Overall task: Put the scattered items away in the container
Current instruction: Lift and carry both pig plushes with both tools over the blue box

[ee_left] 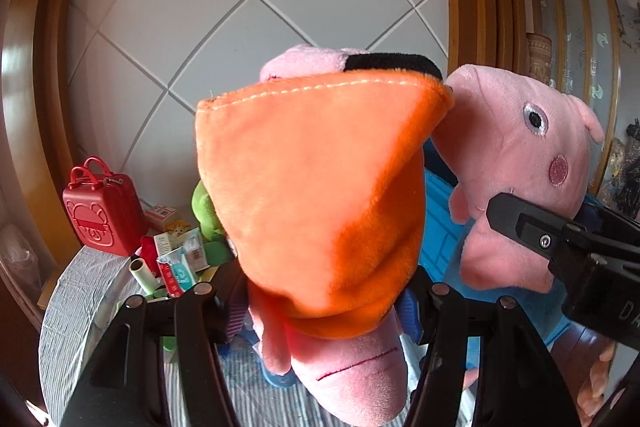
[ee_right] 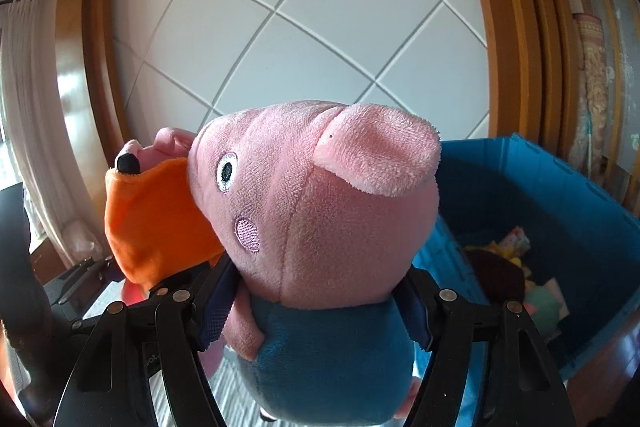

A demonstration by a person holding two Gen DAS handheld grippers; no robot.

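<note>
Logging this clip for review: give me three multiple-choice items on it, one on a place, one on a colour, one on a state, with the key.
1. Where does the red case stand?
A. on the striped cloth, far left
B. inside the blue bin
C. in the right gripper

2. What colour is the dress of the pig plush in the left gripper?
A. green
B. orange
C. white

3. What is the right gripper doing?
A. hanging open and bare
B. pressing on the bin wall
C. clamping the blue-bodied pig plush

Key: 1 A, it sits beside the small clutter; 2 B, orange fills the left view; 3 C, pads squeeze its body, with the blue bin beyond.
</note>
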